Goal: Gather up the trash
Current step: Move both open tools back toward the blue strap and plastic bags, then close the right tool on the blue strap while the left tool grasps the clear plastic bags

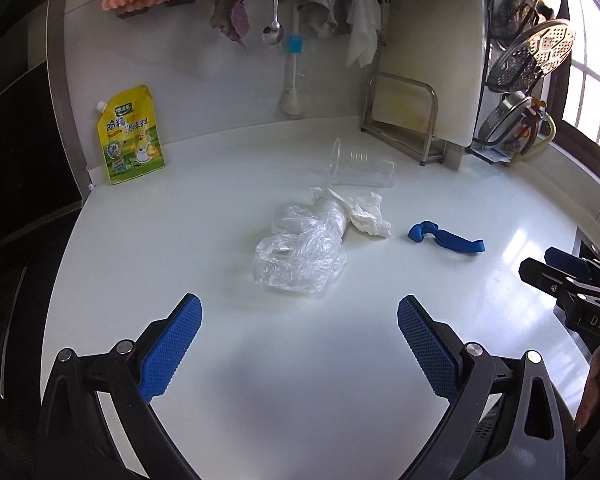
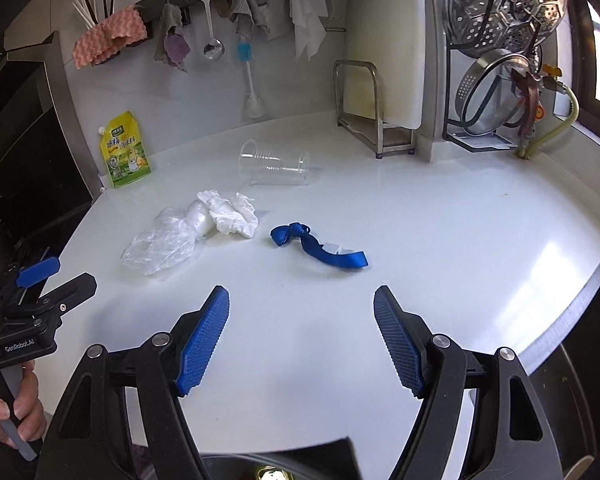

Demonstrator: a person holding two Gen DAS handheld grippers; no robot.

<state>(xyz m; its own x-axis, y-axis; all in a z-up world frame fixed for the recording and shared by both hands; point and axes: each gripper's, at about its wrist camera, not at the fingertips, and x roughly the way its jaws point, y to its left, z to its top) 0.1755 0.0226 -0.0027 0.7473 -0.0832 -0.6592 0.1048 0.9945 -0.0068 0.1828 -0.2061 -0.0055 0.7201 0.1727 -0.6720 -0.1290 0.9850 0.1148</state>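
On the white counter (image 1: 260, 360) lie a crumpled clear plastic bag (image 1: 300, 252) (image 2: 160, 244), a crumpled white tissue (image 1: 366, 212) (image 2: 234, 214), a knotted blue ribbon (image 1: 444, 238) (image 2: 316, 244) and a clear plastic cup (image 1: 362, 168) (image 2: 276, 164) on its side. My left gripper (image 1: 300, 316) is open and empty, just short of the bag. My right gripper (image 2: 302, 312) is open and empty, just short of the ribbon. Each gripper shows at the edge of the other's view.
A yellow seasoning pouch (image 1: 130, 134) leans on the back wall at left. A cutting board in a metal stand (image 1: 404, 116) and a rack of steel lids (image 2: 500, 60) stand at back right. Cloths, a spoon and a brush hang on the wall. The counter edge (image 2: 572, 312) curves at right.
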